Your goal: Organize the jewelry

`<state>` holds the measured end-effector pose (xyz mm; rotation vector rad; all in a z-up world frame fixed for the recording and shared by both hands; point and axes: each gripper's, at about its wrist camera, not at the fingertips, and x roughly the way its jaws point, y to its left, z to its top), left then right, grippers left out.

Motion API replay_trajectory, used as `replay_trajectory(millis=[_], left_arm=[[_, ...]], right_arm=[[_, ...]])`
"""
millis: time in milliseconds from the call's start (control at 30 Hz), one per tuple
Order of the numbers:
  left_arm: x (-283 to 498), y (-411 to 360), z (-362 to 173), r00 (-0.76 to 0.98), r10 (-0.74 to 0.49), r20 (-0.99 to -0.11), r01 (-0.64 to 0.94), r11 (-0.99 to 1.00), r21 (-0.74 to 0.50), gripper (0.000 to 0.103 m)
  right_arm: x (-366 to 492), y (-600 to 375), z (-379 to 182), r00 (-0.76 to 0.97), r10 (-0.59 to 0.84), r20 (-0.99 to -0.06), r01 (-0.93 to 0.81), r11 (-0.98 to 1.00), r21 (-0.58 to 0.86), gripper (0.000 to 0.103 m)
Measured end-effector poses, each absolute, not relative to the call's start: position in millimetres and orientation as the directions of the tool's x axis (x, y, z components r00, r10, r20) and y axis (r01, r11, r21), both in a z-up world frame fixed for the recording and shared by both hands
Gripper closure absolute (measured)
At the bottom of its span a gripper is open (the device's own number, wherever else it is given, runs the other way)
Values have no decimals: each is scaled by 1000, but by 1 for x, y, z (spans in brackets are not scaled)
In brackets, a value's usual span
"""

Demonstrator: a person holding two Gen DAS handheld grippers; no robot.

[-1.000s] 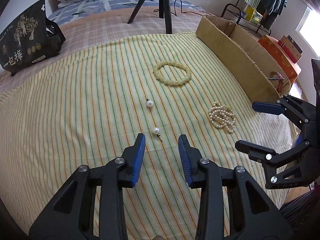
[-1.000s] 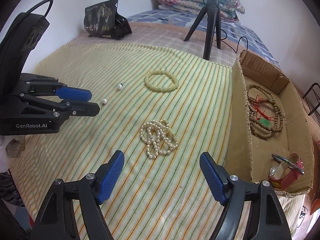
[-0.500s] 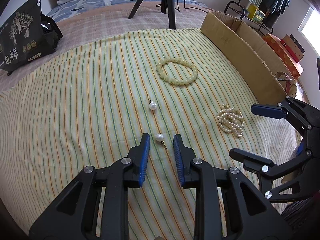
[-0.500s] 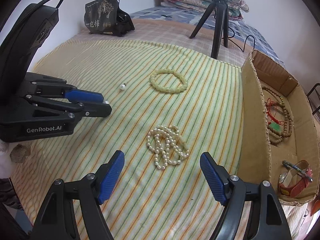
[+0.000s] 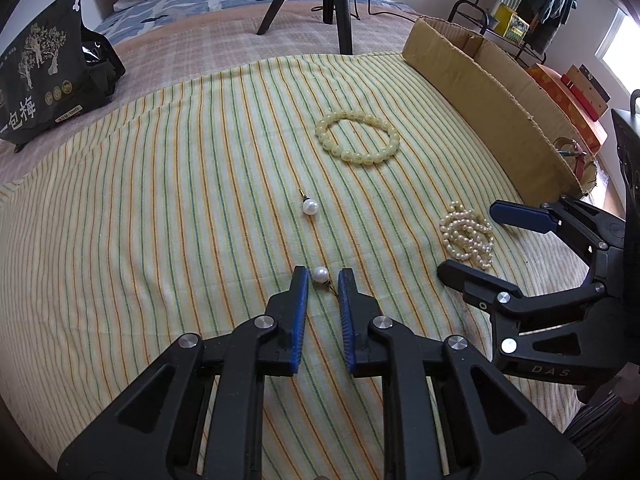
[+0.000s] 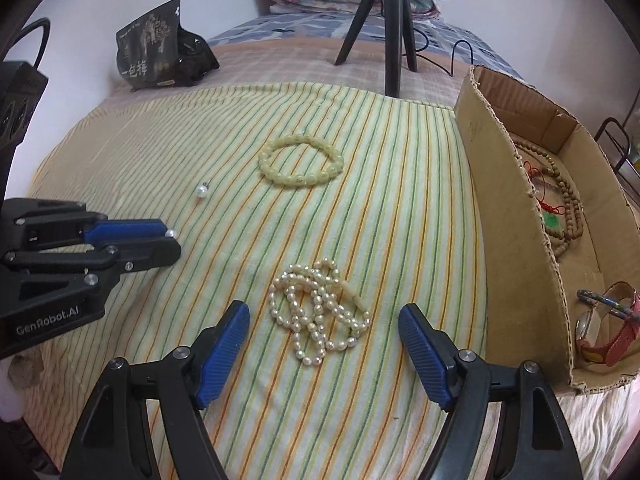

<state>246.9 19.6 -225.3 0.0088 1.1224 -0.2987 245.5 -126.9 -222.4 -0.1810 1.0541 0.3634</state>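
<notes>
White "GenRobot.AI" lettering marks the left gripper (image 6: 170, 240), its jaws narrowly parted around a pearl earring (image 5: 321, 274). "DAS" marks the right gripper (image 6: 324, 330), jaws wide, empty, flanking the pearl necklace (image 6: 318, 312).

You see even daylight from the window (image 5: 616, 54) at right; soft shadows, sharp focus, fisheye bending and dark corners.

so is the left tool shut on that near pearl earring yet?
Not yet. The left tool is narrowed but open: gaps show between its blue pads and the pearl earring, which lies on the striped cloth.
</notes>
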Motion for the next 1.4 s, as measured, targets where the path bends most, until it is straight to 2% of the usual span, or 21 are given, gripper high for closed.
replay_trajectory(millis=[33, 133, 200, 500, 867, 1400], left_arm=[[247, 19, -225, 399, -231, -887, 243, 960, -140, 90], [246, 19, -226, 403, -229, -886, 245, 960, -136, 92], [245, 19, -226, 407, -226, -885, 248, 960, -131, 94], [240, 14, -224, 419, -217, -882, 261, 959, -112, 97], [234, 13, -213, 438, -226, -870, 258, 959, -118, 97], [231, 19, -177, 504, -260, -824, 229, 960, -163, 97]], right_arm=[[245, -127, -223, 446, 200, -872, -372, 928, 23, 27], [243, -124, -222, 452, 198, -870, -387, 922, 8, 40], [241, -123, -220, 450, 207, -869, -401, 916, 10, 57], [237, -121, -218, 447, 224, -866, -431, 902, 11, 94], [234, -131, -199, 458, 284, -843, -428, 901, 71, 98], [228, -144, -130, 564, 355, -746, -434, 895, 98, 98]])
